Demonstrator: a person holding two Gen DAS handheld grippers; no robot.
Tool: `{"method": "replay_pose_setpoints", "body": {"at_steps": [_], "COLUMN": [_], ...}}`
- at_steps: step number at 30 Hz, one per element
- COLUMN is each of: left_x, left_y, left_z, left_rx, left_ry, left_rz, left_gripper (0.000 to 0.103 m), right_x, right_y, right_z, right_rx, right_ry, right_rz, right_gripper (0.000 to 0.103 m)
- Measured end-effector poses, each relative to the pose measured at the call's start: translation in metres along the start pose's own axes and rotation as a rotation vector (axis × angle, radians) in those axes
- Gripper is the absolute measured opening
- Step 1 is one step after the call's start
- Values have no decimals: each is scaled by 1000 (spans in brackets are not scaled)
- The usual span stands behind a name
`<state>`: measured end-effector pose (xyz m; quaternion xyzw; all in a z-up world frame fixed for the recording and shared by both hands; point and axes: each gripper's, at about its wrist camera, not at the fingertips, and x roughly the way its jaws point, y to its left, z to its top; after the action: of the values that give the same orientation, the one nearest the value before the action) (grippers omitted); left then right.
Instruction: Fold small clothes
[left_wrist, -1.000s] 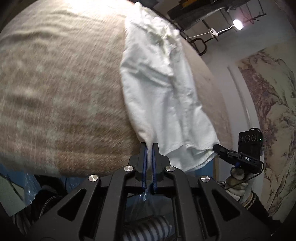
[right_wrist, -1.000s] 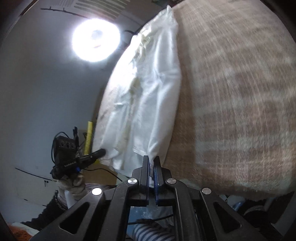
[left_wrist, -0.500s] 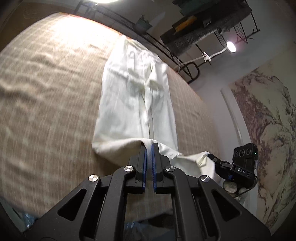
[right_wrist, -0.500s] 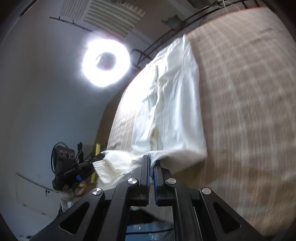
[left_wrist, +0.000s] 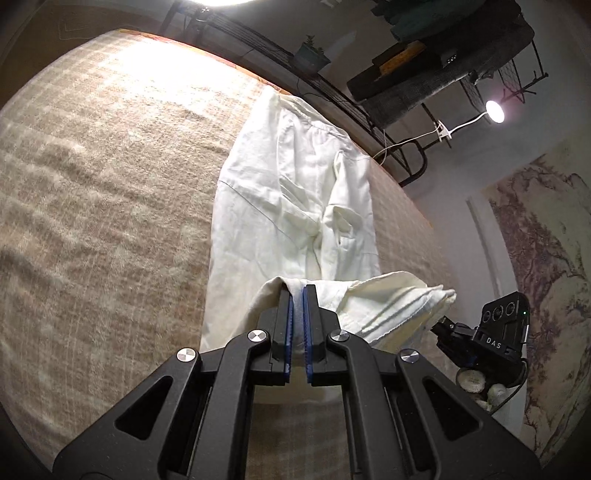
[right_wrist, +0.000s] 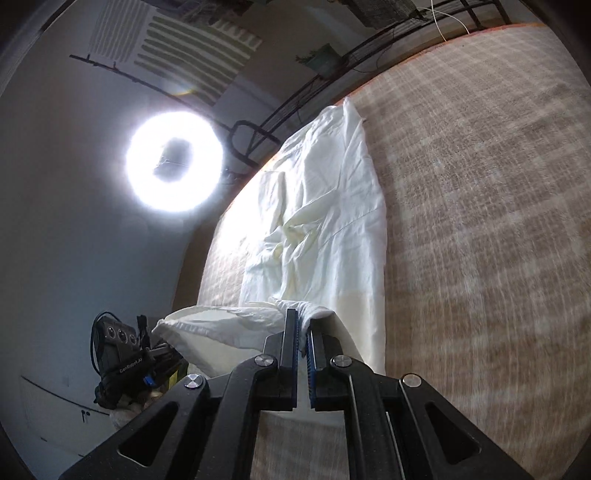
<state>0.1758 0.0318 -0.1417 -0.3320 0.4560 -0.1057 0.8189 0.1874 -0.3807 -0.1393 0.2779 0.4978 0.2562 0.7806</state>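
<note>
A pair of white trousers lies lengthwise on the beige checked cloth, waistband at the far end; it also shows in the right wrist view. My left gripper is shut on one corner of the leg hem. My right gripper is shut on the other hem corner. Both hold the hem raised and carried over the legs, so the hem edge hangs stretched between them. The right gripper shows at the right of the left wrist view, the left gripper at the lower left of the right wrist view.
The beige checked tablecloth covers a wide table. A black metal rack runs along the far edge. A bright ring light and a small lamp shine from behind. A painted wall panel stands at the right.
Both grippers have lifted the hem from the near table edge and carried it forward over the trouser legs. The fabric has begun to double over on itself.
</note>
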Motion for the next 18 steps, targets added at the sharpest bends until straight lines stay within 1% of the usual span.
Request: {"method": "replay_pose_setpoints", "body": {"at_steps": [3,7,9,10,11,12,13,14,15,18], "left_x": [6,11,12,13,14,14,15,13,10,0], "left_y": [7,12,8,5,3,1,0,-1,-2,-2], "left_z": [3,9,12,13,14,15,15,15,15,18], "left_rx": [-17,-37,-15,0,14,23,29,34,40,50], "left_ry": [9,1,-8,-8,-5,-6,-9,-19,-40,-78], "left_rz": [8,14,30,38,45,47,54,60,61,71], "left_gripper": [3,3,3,4,7,14,25,32,40,41], "right_x": [4,9,11,10,10,11,10,10,9,6], "right_y": [-2,-3,-5,-5,-5,-6,-5,-5,-4,-1], "right_z": [5,7,8,8,9,10,11,12,12,14], "right_rx": [12,17,23,25,26,26,21,13,5,-26], "right_ry": [5,9,10,8,6,4,1,1,1,-9], "right_rz": [-7,-26,-34,-36,-36,-36,-42,-47,-44,-48], "right_gripper": [1,1,1,2,5,6,12,22,25,28]}}
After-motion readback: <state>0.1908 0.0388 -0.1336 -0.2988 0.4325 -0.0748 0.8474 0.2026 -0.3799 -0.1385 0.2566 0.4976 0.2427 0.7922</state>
